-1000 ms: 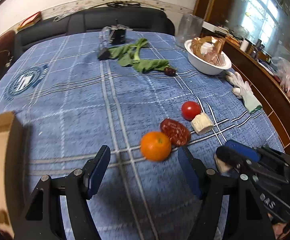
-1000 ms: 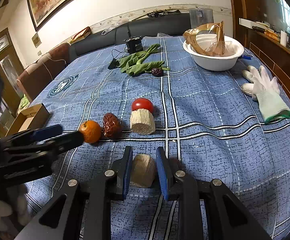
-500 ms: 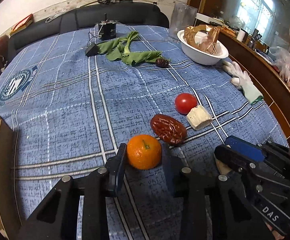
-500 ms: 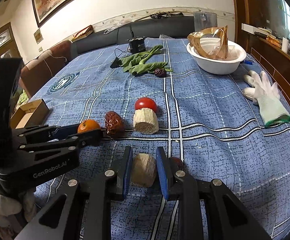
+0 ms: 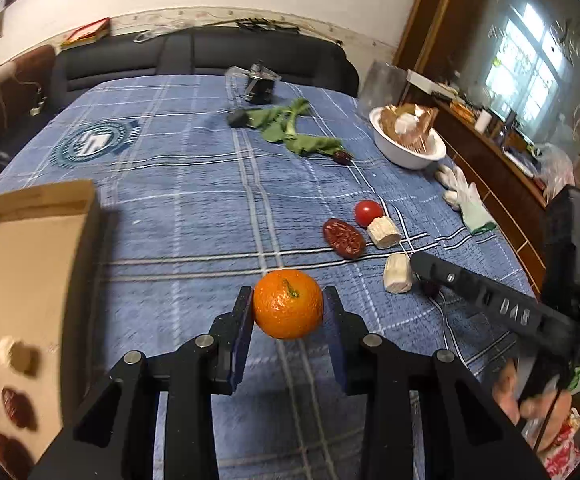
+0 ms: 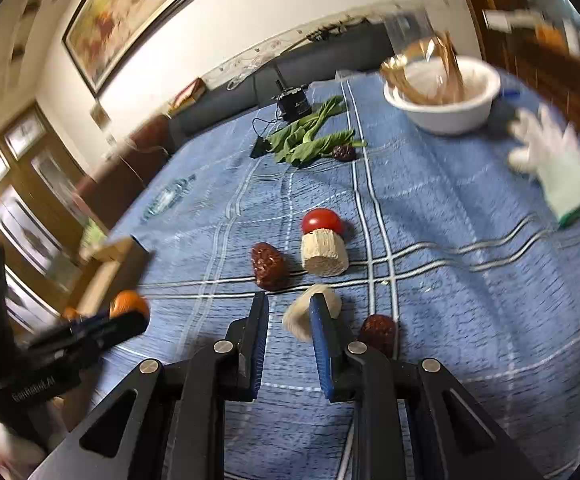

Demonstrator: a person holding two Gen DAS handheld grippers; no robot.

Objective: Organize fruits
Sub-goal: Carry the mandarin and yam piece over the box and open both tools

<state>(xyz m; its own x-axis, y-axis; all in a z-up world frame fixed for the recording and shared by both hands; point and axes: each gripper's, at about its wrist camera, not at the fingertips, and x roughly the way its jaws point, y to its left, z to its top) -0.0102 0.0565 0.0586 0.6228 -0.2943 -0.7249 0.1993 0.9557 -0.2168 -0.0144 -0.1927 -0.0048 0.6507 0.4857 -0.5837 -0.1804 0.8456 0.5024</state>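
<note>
The left gripper is closed on a mandarin orange, its dimpled rind pinched between both blue pads and lifted off the blue plaid tablecloth. To its left an open cardboard box sits at the table's near-left edge, with dark red dates and a pale cork-like piece blurred inside; a broad stretch of bare cloth lies between the orange and the box wall.

The right gripper is parted with nothing in its grip; a pale fibrous cylinder lies on the cloth mostly behind the right-hand pad, touching neither pad clearly. A wrinkled date sits just right of that pad. Ahead, another date, a second ridged cylinder and a glossy cherry tomato cluster together, the tomato touching the cylinder. Farther off lie leafy greens, a white bowl and a white glove near the right table edge.
</note>
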